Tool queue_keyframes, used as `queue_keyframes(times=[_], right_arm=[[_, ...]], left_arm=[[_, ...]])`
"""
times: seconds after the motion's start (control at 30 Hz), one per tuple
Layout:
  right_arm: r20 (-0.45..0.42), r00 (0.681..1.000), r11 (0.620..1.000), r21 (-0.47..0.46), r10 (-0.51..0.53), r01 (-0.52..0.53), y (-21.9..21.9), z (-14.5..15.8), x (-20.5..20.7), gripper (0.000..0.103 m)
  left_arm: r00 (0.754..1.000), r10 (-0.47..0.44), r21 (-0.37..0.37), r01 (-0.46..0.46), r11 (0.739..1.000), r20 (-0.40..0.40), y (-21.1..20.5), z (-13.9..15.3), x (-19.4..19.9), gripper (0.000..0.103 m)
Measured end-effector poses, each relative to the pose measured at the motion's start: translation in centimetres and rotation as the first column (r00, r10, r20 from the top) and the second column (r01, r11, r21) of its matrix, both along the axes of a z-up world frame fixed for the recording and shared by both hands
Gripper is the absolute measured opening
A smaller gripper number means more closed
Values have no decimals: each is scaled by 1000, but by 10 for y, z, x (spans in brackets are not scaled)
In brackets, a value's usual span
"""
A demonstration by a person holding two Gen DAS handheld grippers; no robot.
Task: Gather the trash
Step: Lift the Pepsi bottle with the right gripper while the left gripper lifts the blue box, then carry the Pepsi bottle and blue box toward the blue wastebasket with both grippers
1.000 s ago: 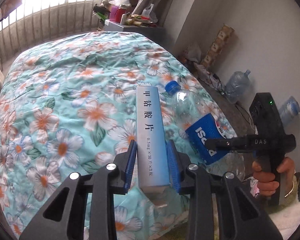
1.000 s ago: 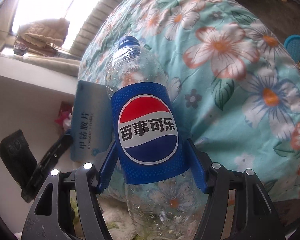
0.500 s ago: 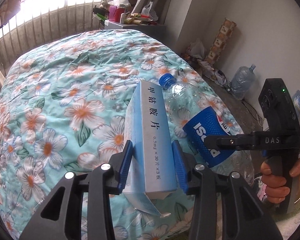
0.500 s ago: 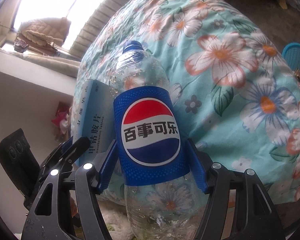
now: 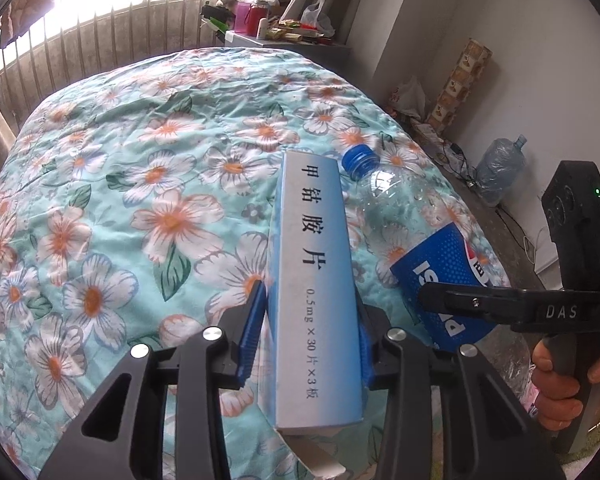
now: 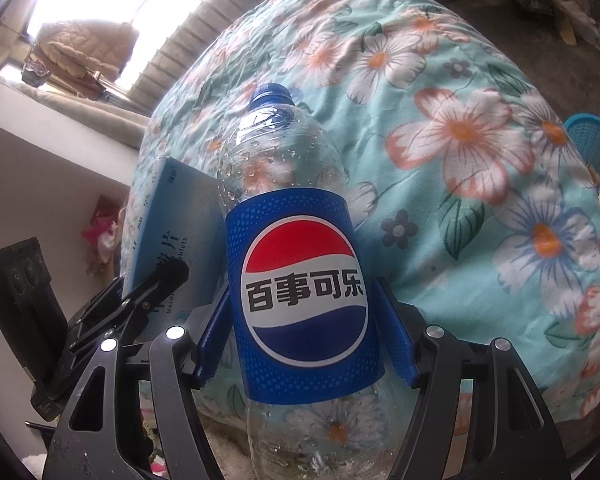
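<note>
A light blue medicine box [image 5: 316, 280] with Chinese print is clamped between the blue pads of my left gripper [image 5: 310, 312], above the floral quilt [image 5: 140, 160]. Its lower flap hangs open. To the right, my right gripper [image 5: 440, 296] is shut on the blue label of a clear Pepsi bottle [image 5: 400, 208] with a blue cap. In the right wrist view the bottle [image 6: 300, 288] stands upright between the pads of the right gripper [image 6: 302, 300]. The box [image 6: 172, 216] and the left gripper [image 6: 156, 284] sit close on its left.
A person's hand [image 5: 560, 380] grips the right handle. On the floor by the wall lie a large water jug [image 5: 500, 168] and cables. A cluttered desk [image 5: 284, 36] stands behind the bed. A teal basket [image 6: 592, 148] shows beyond the quilt's right edge.
The box has rolled a little in the left jaws, so its side face now shows. In the right wrist view the box and left gripper have drawn closer to the bottle.
</note>
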State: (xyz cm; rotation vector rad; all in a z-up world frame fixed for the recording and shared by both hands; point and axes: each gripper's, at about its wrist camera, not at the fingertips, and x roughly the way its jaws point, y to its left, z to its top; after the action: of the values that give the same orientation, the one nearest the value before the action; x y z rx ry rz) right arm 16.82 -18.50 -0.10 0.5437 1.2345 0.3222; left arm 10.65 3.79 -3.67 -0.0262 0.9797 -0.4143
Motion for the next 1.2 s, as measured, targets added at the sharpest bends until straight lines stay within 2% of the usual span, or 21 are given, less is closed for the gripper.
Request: queue_keyframes(times=[0.2,0.5,1.2], right_arm=[[11,1000,1000,14,-3,3,0,-2,3,60],[20,1000,997,69,-22,20,-9,-3,-4,58],[45,998,991,129,-52,45,-32,5,-19,58]], left_arm=[[1000,8,24,-8,1000,9,-1,-1,0,35],[1000,22,21,-23,1000,16,4,1,0,31],[996,65,10,-65,998,58,14,16,-1,30]])
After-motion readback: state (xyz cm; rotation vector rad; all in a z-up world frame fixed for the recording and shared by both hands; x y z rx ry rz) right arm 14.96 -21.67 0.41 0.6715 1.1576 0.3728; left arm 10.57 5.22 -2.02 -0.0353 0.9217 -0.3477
